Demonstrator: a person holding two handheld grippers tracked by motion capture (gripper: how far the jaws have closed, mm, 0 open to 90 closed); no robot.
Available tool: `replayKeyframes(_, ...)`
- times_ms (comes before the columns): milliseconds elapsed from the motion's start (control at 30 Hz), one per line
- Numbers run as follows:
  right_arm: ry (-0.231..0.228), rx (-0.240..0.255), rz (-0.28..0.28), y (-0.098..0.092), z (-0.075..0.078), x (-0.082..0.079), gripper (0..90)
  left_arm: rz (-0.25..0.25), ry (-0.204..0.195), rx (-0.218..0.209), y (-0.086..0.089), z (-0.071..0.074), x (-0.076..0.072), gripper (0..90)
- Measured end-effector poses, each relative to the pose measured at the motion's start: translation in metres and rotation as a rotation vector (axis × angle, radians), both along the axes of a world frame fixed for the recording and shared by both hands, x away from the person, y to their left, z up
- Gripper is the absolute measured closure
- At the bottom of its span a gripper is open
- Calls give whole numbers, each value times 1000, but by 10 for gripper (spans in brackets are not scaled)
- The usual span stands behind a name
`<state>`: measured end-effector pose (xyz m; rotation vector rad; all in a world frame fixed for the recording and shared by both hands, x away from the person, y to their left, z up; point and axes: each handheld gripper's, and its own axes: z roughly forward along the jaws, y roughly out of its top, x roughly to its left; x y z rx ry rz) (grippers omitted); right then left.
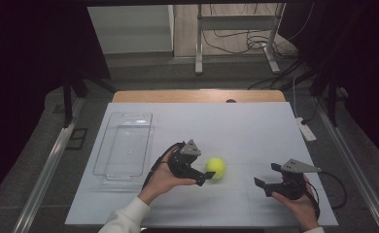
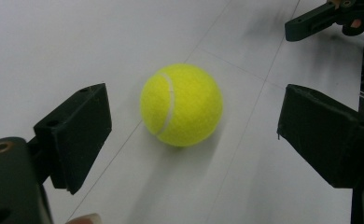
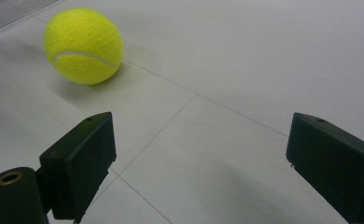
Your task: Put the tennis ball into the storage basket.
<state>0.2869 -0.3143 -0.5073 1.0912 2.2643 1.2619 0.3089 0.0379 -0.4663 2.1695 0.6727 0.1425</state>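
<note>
Part of the tennis ball (image 1: 216, 168) sat hidden behind the left tool (image 1: 206, 177), whose wide jaws flanked it untouched, while the right tool (image 1: 267, 177) gaped empty.

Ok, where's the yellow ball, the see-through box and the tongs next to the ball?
Tennis ball (image 1: 216, 167), high view, middle of its fuzzy top.
Clear tray (image 1: 103, 171), high view, near rim.
Left tongs (image 1: 207, 171), high view, midway between their tips.

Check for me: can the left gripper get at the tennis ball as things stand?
Probably yes. The left gripper has its jaws open, one either side of the tennis ball, with a gap at each side and bare table around it. Nothing lies between them; the right gripper sits well apart.
</note>
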Motion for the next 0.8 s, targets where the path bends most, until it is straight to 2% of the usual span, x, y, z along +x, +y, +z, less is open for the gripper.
replayKeyframes(300, -4, 3, -7, -1, 1, -1, 83, -4, 5, -2, -10, 0, 7, 101)
replayKeyframes(433, -2, 1, 1, 0, 0, -1, 83, -7, 20, 27, -18, -4, 12, 94)
replayKeyframes(800, -1, 2, 1, 0, 0, -1, 84, -35, 65, 70, -35, -11, 23, 69)
